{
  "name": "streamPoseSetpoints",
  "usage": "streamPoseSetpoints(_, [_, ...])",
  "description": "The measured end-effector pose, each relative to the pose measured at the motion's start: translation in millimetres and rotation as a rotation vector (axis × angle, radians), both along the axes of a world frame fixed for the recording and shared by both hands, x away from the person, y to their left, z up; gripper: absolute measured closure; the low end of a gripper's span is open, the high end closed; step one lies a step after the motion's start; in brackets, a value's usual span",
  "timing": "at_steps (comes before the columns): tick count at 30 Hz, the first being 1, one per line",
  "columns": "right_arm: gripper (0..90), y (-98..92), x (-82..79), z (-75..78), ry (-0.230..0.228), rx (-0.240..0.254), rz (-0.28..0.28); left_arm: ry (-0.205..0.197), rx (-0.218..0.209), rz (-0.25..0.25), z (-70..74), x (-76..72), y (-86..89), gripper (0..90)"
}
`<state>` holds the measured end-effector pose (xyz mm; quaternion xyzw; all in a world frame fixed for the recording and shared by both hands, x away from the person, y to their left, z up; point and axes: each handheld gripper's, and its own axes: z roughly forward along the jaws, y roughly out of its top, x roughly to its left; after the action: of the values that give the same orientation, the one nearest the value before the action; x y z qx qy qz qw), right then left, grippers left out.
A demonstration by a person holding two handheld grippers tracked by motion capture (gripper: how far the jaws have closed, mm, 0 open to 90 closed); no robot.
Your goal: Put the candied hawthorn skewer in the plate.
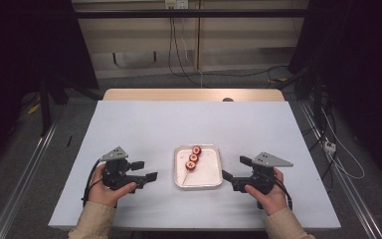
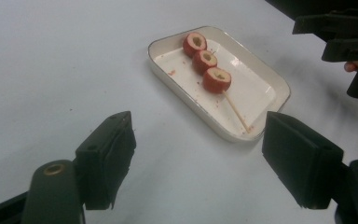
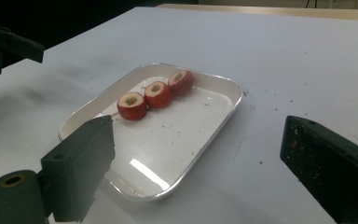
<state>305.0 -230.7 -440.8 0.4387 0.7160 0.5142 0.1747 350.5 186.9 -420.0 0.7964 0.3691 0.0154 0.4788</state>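
Observation:
A shallow white tray (image 1: 208, 172) lies at the middle of the table. In it rests a wooden skewer with three red cored fruit pieces (image 1: 193, 158) in a row, its bare stick end toward the near side. My left gripper (image 1: 148, 170) sits on the table left of the tray, open with nothing between its jaws. To the tray's right, my right gripper (image 1: 234, 167) stands open and empty too. The left gripper view looks past my left gripper (image 2: 198, 140) to the tray (image 2: 256, 91) and skewer (image 2: 207, 60). The right gripper view shows my right gripper (image 3: 198, 135), tray (image 3: 182, 140) and skewer (image 3: 157, 94).
A white sheet (image 1: 144, 124) covers the table, with a wooden edge (image 1: 194, 94) at the back. Small red crumbs (image 3: 261, 100) dot the sheet beside the tray. Cables (image 1: 343, 164) run over the floor at the right.

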Motion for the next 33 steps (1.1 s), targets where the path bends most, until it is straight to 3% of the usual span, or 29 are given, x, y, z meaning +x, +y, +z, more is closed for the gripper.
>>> streamPoseSetpoints(17, [9.1,-18.9,-11.8,-5.8,0.004,-0.029,-0.013,-0.021,0.023,0.02,-7.4,-4.9,28.9,20.5])
streamPoseSetpoints(33, [9.2,-37.1,-18.6,-10.8,0.001,-0.053,-0.046,-0.038,0.044,0.031,-12.5,-8.6,37.4,17.3])
